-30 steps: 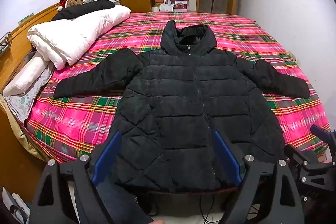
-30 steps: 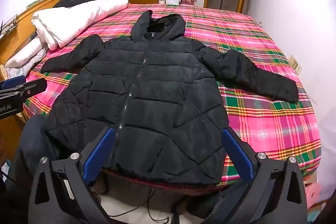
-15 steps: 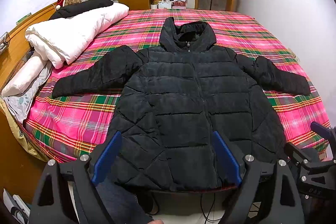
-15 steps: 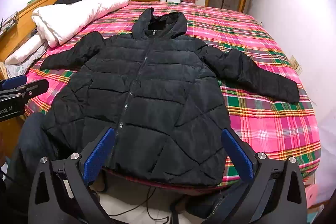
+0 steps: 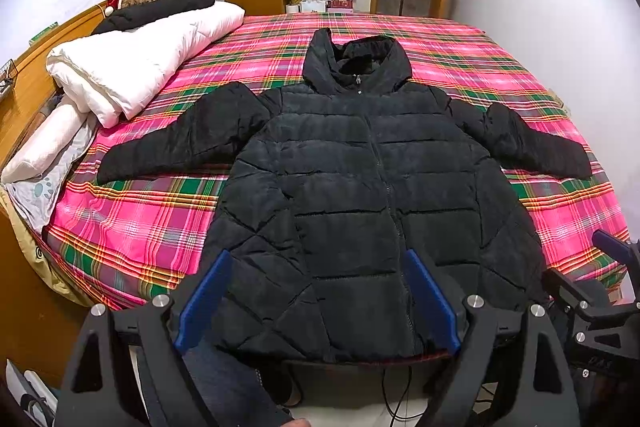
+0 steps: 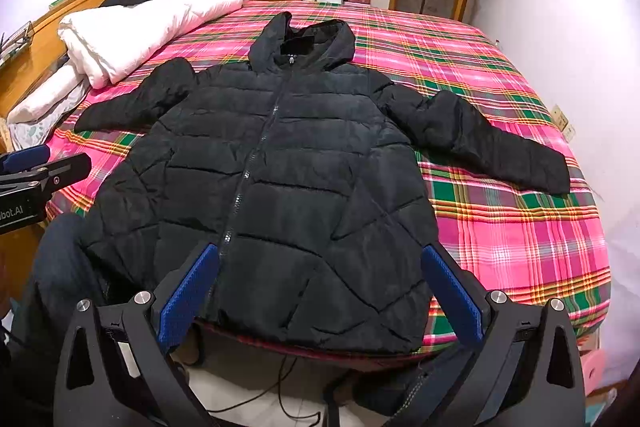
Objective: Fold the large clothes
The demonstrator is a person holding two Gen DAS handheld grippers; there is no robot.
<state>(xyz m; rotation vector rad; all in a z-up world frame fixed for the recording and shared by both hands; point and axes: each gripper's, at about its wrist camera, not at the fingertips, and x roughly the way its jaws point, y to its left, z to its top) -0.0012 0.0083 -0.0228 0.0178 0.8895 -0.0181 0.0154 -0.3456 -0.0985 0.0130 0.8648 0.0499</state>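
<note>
Bed (image 5: 132, 227): Plaid-covered, filling most of both views. You stand at its near edge with both tools held in front of it.
Jacket (image 5: 360, 187): Black quilted puffer, zipped, lying flat and face up in the middle of the bed. Its long axis runs straight away from you, hem at the near edge, hood (image 5: 356, 63) farthest. Both sleeves are spread out sideways.
White duvet (image 5: 136, 67): Rolled along the left side of the bed by the headboard, apart from the left sleeve (image 5: 180, 143). Judged clear of a sleeve fold.
Right sleeve (image 6: 496, 143): Cuff lies toward the right edge of the bed, with open plaid around it.
Left gripper (image 5: 316, 291): Fingers spread wide, holding nothing, poised in front of the hem left of the zipper. It is the nearer tool to the left sleeve.
Right gripper (image 6: 320, 283): Fingers spread wide, holding nothing, poised in front of the hem right of the zipper. It is the nearer tool to the right sleeve.
Clearance: Nothing lies on the jacket. Cables hang below the bed edge under the hem; keep your fingers above them.
Progress: Judged not yet begun; no fold is visible.
</note>
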